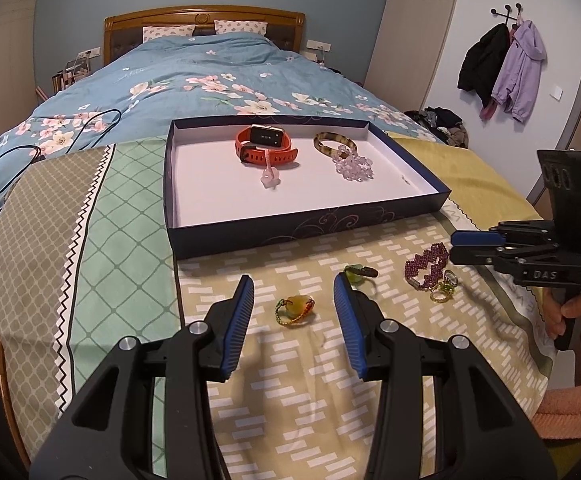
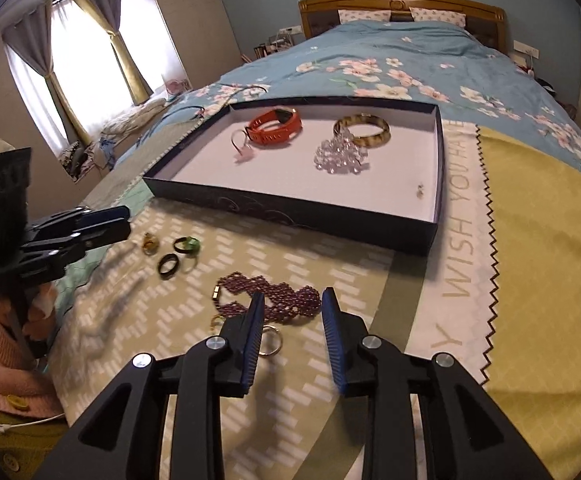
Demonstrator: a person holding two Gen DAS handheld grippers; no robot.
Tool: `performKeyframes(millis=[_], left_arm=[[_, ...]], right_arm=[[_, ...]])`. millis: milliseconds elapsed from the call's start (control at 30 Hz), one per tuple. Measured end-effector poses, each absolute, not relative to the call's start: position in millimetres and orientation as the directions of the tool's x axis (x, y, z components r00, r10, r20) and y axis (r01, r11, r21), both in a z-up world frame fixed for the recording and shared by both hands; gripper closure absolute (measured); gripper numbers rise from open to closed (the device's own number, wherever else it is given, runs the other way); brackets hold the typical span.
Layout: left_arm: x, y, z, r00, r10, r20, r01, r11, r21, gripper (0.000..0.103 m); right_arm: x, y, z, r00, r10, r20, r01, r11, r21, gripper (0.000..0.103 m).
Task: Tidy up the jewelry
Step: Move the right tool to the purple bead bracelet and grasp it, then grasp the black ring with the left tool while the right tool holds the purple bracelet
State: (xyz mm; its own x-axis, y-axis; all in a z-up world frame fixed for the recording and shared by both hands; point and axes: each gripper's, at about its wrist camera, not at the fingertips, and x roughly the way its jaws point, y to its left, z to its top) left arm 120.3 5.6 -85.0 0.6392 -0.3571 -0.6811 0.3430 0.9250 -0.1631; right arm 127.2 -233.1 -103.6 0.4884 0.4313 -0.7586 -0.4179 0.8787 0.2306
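Jewelry lies in two groups on the bed: some in the tray (image 1: 194,232), some loose on the patterned cloth (image 1: 290,380) in front of it. In the tray we see an orange watch (image 1: 264,145) lying on its side with its long axis across the tray, a pink charm (image 1: 269,179) just in front of it, a tortoiseshell bangle (image 1: 334,143) lying flat to its right, and a heap of clear beads (image 1: 352,166) touching the bangle's near edge.

On the cloth, our left gripper (image 1: 293,300) stands wide open, holding nothing, with an amber pendant (image 1: 296,308) between its fingers; the pendant's green-and-red cord loops round it and its long axis runs roughly across the gap. A green ring (image 1: 355,273) sits just beyond the right fingertip.

Our right gripper (image 2: 292,318) is also open and empty, pointing toward the tray over the purple beaded bracelet (image 2: 274,300). The bracelet lies flat in a wavy band, its long axis across the gripper's line, with a gold clasp at its left end. A silver ring (image 2: 271,342) lies just near of it, beside the left finger. Farther left we see a black ring (image 2: 167,265) and the green one close together, well apart from the bracelet.
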Motion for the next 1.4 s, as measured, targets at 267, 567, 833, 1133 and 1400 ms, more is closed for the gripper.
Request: performKeyframes(millis=[267,567,833,1133,1400], left_arm=[[118.9,8.6,-88.7,0.631,-0.353,-0.691,0.345,0.925,-0.157,0.062],[112.6,3.7,-94.9,0.612,-0.350,-0.709,0.368,0.920,-0.135,0.062],[121.2,0.6,-99.8,0.594,-0.337,-0.731,0.362,0.923,-0.131,0.062],[134.7,-5.4,-108.0,0.557,-0.318,-0.767,0.356,0.926,-0.125,0.068],[135.5,-9.6,-110.0,0.550,-0.316,-0.773,0.370,0.922,-0.113,0.081]], right_arm=[[135.2,-227.4,-109.4,0.485,0.396,-0.780,-0.421,0.887,0.189,0.092],[131.8,-230.2,-88.2,0.540,0.433,-0.722,-0.430,0.879,0.205,0.096],[131.2,-229.7,-74.7,0.576,0.453,-0.681,-0.429,0.876,0.220,0.096],[132.2,-231.2,-77.2,0.572,0.471,-0.672,-0.423,0.871,0.250,0.096],[133.7,-231.3,-81.5,0.568,0.478,-0.670,-0.421,0.868,0.263,0.096]])
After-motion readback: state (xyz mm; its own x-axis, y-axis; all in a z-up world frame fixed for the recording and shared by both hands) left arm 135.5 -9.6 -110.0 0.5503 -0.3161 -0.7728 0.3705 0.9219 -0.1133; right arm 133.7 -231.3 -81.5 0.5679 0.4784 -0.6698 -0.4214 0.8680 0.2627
